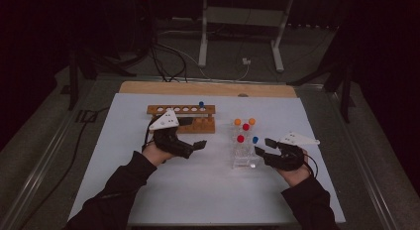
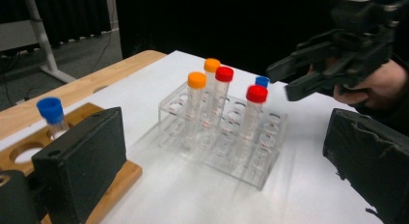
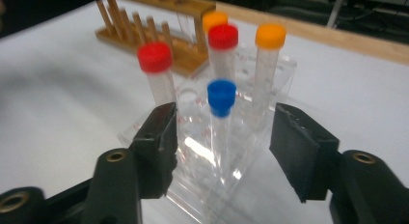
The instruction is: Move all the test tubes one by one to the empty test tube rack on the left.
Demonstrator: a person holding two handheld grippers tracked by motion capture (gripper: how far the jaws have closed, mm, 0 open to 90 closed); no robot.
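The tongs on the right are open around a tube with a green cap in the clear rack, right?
Not quite. The cap is blue, not green. The right gripper view shows the right tongs open around that tube in the clear rack.

We find no readable text, brand or number anywhere. The tubes [image 2: 251, 119] in the clear rack [image 2: 270, 161], centre of the left gripper view, carry faint reddish graduation marks, too blurred for us to read.

Blue-capped tube [image 3: 221, 119] upright in clear rack [image 3: 284, 69]
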